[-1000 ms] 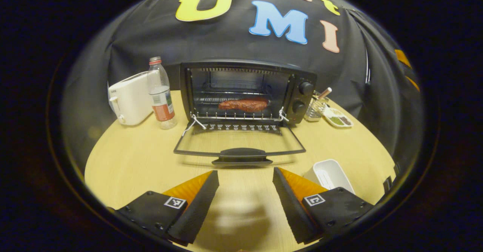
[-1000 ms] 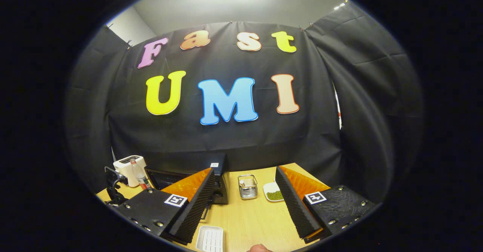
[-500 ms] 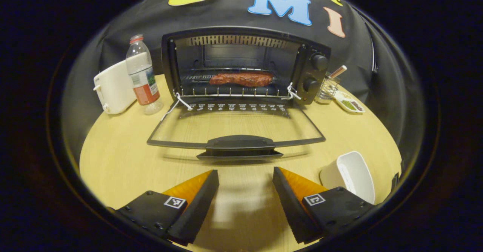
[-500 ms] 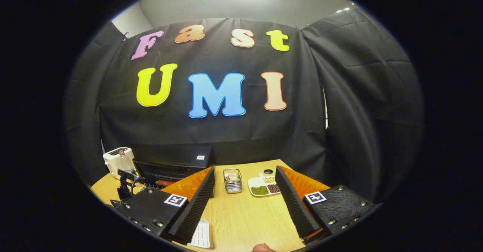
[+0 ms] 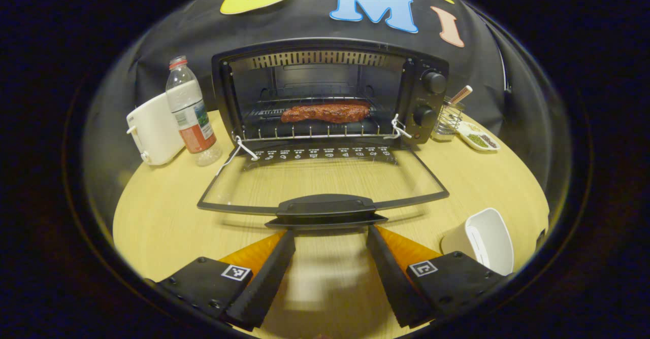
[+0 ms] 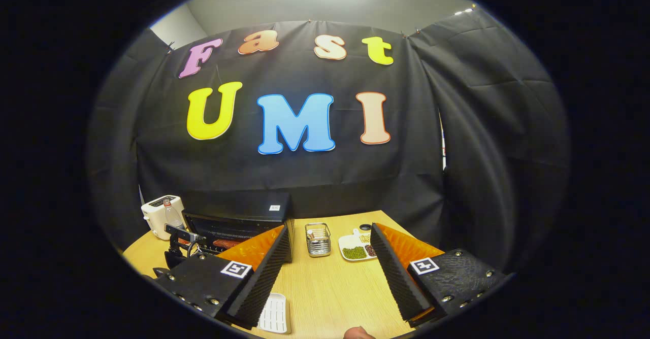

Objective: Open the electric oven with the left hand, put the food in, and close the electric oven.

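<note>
The black electric oven (image 5: 330, 90) stands at the table's back, its glass door (image 5: 325, 181) folded down flat. A reddish-brown piece of meat (image 5: 326, 112) lies on the rack inside. My left gripper (image 5: 329, 237) is open, its fingertips just under the door's black handle (image 5: 325, 208), not touching it as far as I can tell. In the right gripper view my right gripper (image 6: 330, 258) is open and holds nothing, raised above the table's right side, with the oven (image 6: 238, 222) to its left.
A white toaster (image 5: 152, 131) and a plastic bottle (image 5: 190, 110) stand left of the oven. A wire basket (image 5: 449, 118) and a small dish of seeds (image 5: 480, 138) sit to its right. A white tray (image 5: 485, 240) lies near the front right of the round wooden table (image 5: 162, 217).
My left gripper has moved forward and lower toward the open door, so its fingertips now reach the handle. The right gripper shifted slightly; the oven moved in its view.
</note>
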The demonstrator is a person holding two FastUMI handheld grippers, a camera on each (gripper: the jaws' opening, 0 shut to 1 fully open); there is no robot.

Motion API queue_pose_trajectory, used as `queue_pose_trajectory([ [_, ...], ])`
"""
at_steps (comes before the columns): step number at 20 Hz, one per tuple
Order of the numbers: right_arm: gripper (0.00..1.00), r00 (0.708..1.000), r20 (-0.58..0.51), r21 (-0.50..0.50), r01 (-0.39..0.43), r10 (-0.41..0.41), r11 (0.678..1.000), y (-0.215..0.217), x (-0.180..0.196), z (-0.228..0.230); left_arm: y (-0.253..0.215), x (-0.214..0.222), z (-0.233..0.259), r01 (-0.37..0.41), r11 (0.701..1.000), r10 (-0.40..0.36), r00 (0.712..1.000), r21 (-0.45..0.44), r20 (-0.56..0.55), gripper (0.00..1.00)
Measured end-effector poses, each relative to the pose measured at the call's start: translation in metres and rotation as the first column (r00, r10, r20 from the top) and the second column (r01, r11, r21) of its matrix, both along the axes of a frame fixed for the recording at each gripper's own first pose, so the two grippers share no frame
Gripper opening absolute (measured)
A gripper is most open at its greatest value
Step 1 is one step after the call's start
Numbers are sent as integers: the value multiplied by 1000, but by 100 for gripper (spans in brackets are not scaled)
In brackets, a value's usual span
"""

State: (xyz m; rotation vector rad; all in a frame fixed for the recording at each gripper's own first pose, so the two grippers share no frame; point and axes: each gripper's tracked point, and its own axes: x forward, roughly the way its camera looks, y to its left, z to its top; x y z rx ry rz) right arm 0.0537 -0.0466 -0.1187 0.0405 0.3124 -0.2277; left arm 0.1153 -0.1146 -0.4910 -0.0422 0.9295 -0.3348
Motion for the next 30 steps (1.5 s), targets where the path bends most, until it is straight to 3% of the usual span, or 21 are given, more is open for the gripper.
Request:
queue_pose_trajectory([
  [4, 98, 998, 19, 17, -53, 52, 998, 12, 4, 4, 2, 2, 9, -4, 1000, 4, 1000, -2, 28, 100],
  [9, 98, 997, 19, 29, -75, 74, 997, 14, 6, 2, 6, 3, 28, -20, 1000, 21, 998, -10, 64, 100],
  [21, 98, 996, 15, 36, -93, 92, 995, 11, 8, 0, 7, 24, 79, -62, 997, 68, 982, -40, 174, 98],
  [30, 98, 997, -2, 19, -80, 80, 997, 9, 10, -4, 8, 49, 110, -48, 997, 60, 964, -55, 260, 97],
])
